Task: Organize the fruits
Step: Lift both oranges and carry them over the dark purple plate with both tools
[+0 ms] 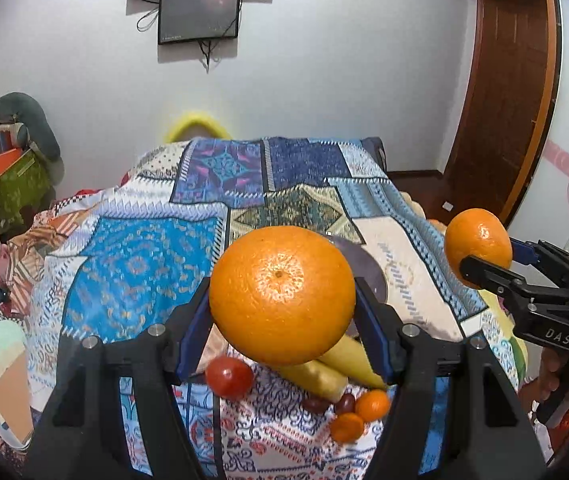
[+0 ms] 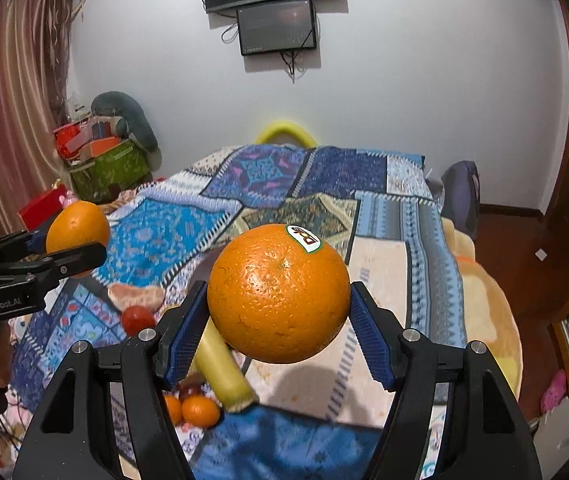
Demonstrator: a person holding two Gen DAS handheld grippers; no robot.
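Observation:
My left gripper (image 1: 282,300) is shut on a large orange (image 1: 282,294) and holds it above the bed. My right gripper (image 2: 278,312) is shut on a second orange (image 2: 278,294) with a sticker on top. Each gripper shows in the other view: the right gripper (image 1: 484,258) with its orange (image 1: 478,242), the left gripper (image 2: 72,246) with its orange (image 2: 76,228). Below lie bananas (image 1: 336,364), a red tomato (image 1: 229,376), small tangerines (image 1: 360,414) and dark grapes (image 1: 326,404). In the right wrist view I see a banana (image 2: 222,372), tomato (image 2: 137,319) and tangerines (image 2: 194,410).
The patchwork bedspread (image 1: 144,264) covers the bed. A grey plate (image 1: 364,268) lies behind the left orange. A peeled fruit piece (image 2: 136,296) lies near the tomato. A green box of clutter (image 2: 104,168) stands far left, a wooden door (image 1: 512,80) at the right.

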